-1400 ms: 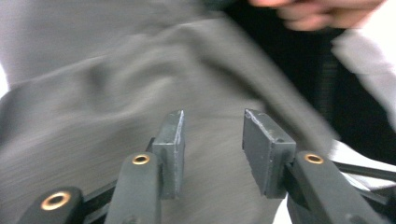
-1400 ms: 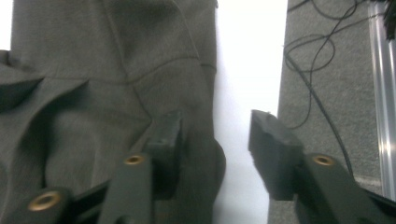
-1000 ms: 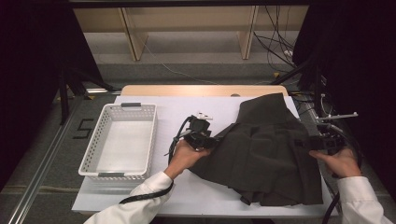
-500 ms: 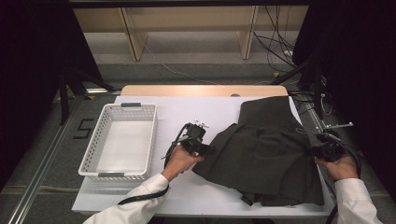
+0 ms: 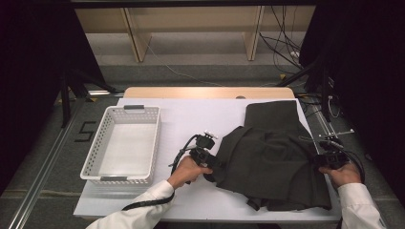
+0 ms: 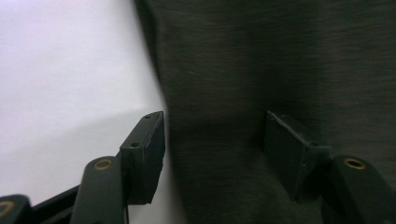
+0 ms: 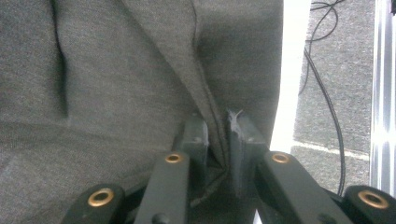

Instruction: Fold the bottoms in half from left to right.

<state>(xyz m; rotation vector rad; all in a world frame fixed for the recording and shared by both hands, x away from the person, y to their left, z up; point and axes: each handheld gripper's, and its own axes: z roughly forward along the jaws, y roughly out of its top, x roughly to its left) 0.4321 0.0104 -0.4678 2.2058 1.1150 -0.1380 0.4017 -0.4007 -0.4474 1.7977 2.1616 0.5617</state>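
A dark grey garment (image 5: pixel 272 162) lies crumpled on the right half of the white table (image 5: pixel 191 119). My left gripper (image 5: pixel 213 165) is at the garment's left edge. In the left gripper view its pads stand well apart (image 6: pixel 217 154), having just been opening. The cloth's edge (image 6: pixel 280 56) lies between them, unpressed. My right gripper (image 5: pixel 319 160) is at the garment's right edge. In the right gripper view its jaws (image 7: pixel 217 135) stand nearly together, pinching a raised fold of the cloth (image 7: pixel 116 84). They closed and then eased apart slightly.
A white perforated basket (image 5: pixel 98 150) stands empty on the table's left side. Cables (image 7: pixel 327 102) trail over the floor beyond the table's right edge. Bare white table shows between basket and garment. A wooden frame stands behind the table.
Both hands have sunk toward the table, and the garment, held up and spread before, now lies lower and bunched. The left jaws have let go of its edge. The right jaws have closed on a fold.
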